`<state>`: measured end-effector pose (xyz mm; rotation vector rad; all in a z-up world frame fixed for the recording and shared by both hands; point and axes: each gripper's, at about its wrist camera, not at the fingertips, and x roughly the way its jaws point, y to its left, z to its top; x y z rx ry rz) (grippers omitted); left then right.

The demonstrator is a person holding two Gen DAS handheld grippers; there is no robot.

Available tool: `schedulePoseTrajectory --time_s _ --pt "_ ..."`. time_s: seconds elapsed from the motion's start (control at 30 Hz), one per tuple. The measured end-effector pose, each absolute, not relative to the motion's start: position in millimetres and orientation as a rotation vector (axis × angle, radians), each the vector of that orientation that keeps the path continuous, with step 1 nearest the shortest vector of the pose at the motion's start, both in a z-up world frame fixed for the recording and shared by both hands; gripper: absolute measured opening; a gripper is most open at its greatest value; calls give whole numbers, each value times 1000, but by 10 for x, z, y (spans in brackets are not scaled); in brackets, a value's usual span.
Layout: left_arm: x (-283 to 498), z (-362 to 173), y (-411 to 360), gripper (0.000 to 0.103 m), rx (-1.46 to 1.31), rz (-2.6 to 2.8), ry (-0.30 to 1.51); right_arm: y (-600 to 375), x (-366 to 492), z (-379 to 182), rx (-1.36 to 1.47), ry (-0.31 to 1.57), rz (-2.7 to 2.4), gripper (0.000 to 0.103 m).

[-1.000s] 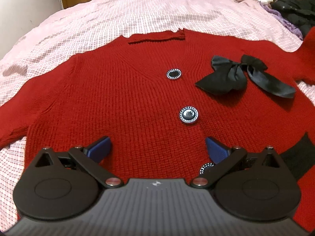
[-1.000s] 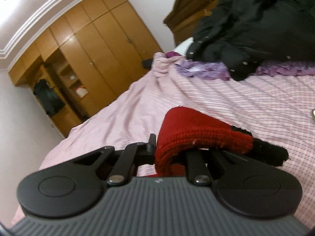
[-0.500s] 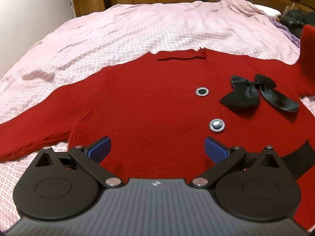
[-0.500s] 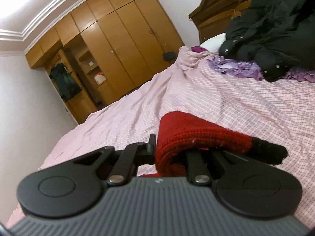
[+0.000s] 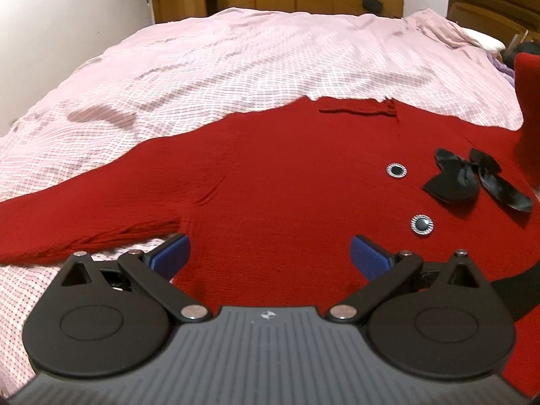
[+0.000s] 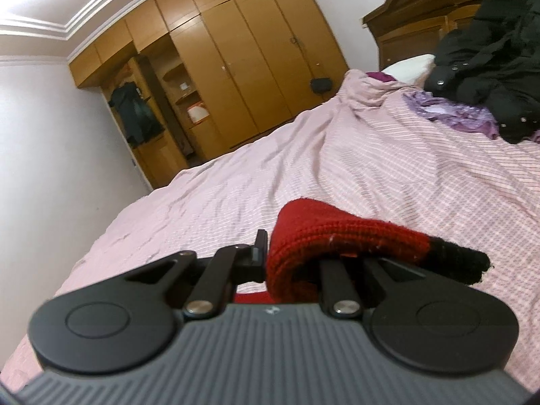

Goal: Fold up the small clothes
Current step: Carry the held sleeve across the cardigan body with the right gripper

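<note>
The bed (image 5: 270, 54) is big and has a pink checked sheet on it. The red sweater (image 5: 287, 182) lies flat on the bed, front side up, almost all spread out. One sleeve (image 5: 67, 222) stretches far out to the side and is not folded in yet. The other sleeve (image 6: 337, 236), red with a black cuff, is lifted off the bed; the right gripper (image 6: 293, 263) has its fingers closed tight on it. So the folding looks like it has only just begun: both sleeves need to go across the body, and then the body needs folding up. The left gripper (image 5: 270, 253) hangs over the bottom part of the sweater with its blue fingers (image 5: 172, 253) wide apart, holding nothing. A black bow (image 5: 472, 179) and two shiny buttons (image 5: 396, 170) sit on the front. I can see no words or labels to read anywhere, only a tiny mark on each gripper that is too small to make out.
</note>
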<state>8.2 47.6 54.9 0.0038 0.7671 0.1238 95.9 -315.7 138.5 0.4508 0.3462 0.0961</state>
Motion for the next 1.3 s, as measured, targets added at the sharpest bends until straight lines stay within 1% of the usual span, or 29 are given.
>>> schedulePoseTrajectory --time_s 0.23,0.47,0.63,0.87,1.0,1.07,1.13,1.17,1.2,1.23,1.3 --pt "57 545 687 103 -37 155 761 -2687 1090 1429 422 353 148 14" --pt "29 514 931 103 -83 188 756 -2016 1212 1372 363 382 228 14" --pt "-23 471 1113 103 -118 213 755 -1500 1267 1140 282 432 268 14" --pt "-87 380 1347 103 -159 241 765 -1003 1309 575 190 590 320 14" --pt "-122 343 1423 103 -176 249 768 -899 1301 363 183 657 343 17" --pt "-131 336 1436 103 -182 251 768 -875 1301 323 172 679 355 26" --pt "-131 333 1446 103 -188 251 767 -898 1276 320 195 684 399 50" --pt "-132 335 1449 103 -190 251 766 -926 1248 336 221 691 412 56" --pt "-134 339 1448 103 -191 249 765 -932 1230 346 247 697 419 64" --pt "-134 344 1445 103 -192 248 763 -973 1205 346 277 699 425 70" --pt "-131 357 1434 103 -194 245 761 -1038 1123 365 322 704 430 71"
